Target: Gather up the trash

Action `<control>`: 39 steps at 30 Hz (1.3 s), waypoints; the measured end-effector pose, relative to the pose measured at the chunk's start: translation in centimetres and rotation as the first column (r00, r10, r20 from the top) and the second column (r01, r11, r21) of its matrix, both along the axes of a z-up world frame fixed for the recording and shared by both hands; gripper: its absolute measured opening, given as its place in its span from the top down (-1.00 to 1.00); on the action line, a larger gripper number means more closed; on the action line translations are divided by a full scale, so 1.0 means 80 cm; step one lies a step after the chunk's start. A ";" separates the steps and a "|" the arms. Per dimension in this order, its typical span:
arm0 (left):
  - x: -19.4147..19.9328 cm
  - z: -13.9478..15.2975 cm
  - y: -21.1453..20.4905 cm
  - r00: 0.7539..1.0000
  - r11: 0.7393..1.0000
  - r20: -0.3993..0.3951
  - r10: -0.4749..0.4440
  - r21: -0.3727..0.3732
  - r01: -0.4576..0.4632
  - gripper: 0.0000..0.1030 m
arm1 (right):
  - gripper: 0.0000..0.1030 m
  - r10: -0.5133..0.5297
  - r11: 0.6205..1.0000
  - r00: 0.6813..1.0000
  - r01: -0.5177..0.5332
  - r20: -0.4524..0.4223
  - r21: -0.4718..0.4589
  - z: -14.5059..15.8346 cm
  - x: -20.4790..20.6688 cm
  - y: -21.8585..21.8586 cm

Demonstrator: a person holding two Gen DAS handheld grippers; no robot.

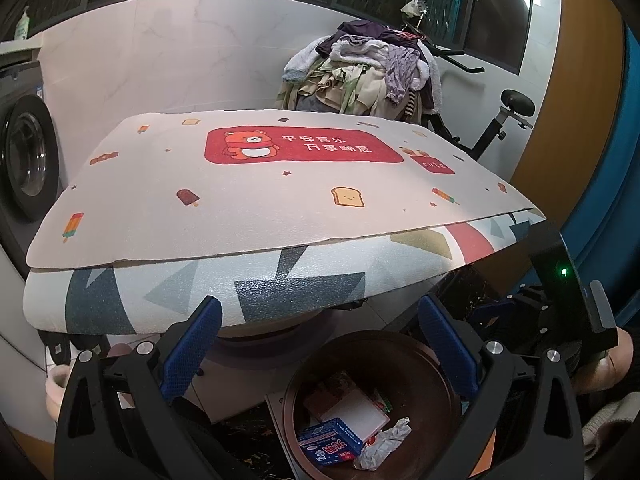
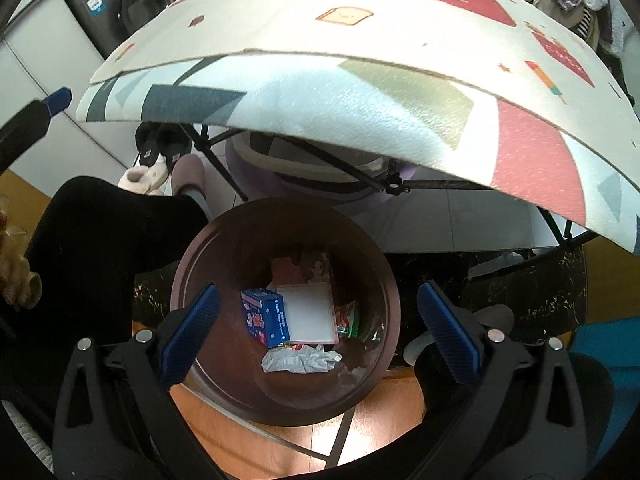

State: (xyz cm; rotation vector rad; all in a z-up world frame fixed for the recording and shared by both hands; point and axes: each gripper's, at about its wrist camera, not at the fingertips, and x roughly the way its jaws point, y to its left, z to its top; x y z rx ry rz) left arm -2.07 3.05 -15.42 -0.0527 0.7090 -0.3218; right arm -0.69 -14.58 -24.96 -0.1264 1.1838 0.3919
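Both tools (image 1: 320,344) (image 2: 318,334) spread above bin (image 2: 384,280)

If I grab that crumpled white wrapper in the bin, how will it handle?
The crumpled white wrapper looks thin and creased, so it is probably light and floppy and would squash between the fingers. It lies loose on the bin floor beside the blue carton, so a push would likely just slide it.
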 end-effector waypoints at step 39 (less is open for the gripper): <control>-0.007 0.234 -0.040 0.921 0.973 0.364 0.138 0.123 -0.194 -0.89 | -0.89 -0.188 0.979 0.734 0.090 0.653 0.181 0.324 -0.015 -0.060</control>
